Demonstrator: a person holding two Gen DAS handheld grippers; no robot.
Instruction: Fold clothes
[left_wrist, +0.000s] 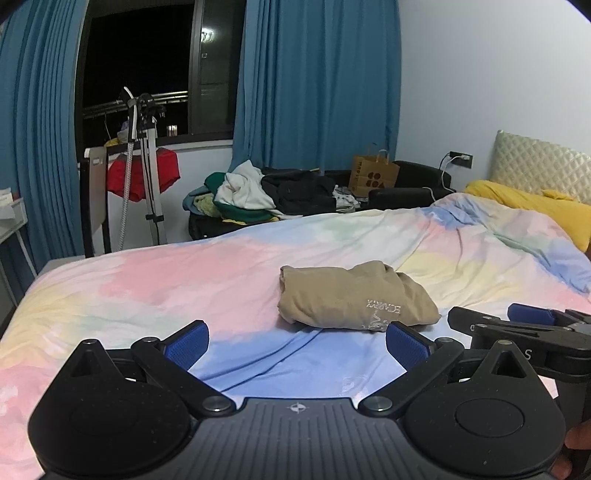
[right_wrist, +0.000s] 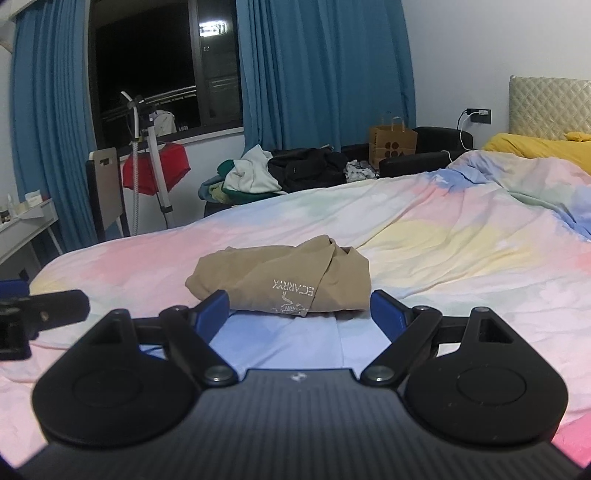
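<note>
A tan garment (left_wrist: 351, 295) lies folded into a compact bundle on the pastel bedspread (left_wrist: 184, 280), a white logo print on its near edge. My left gripper (left_wrist: 297, 341) is open just short of it, blue pads spread wide, with only bedspread between them. In the right wrist view the same tan garment (right_wrist: 280, 278) lies directly ahead. My right gripper (right_wrist: 299, 312) is open, its fingertips flanking the bundle's near edge without pressing on it. The right gripper's fingers (left_wrist: 517, 321) show at the right edge of the left wrist view, beside the bundle.
A heap of unfolded clothes (left_wrist: 266, 194) sits on a dark sofa beyond the bed. A brown paper bag (left_wrist: 373, 175), a red garment on a stand (left_wrist: 142, 173), blue curtains (left_wrist: 314, 85) and a yellow pillow (left_wrist: 535, 203) at the headboard surround the bed.
</note>
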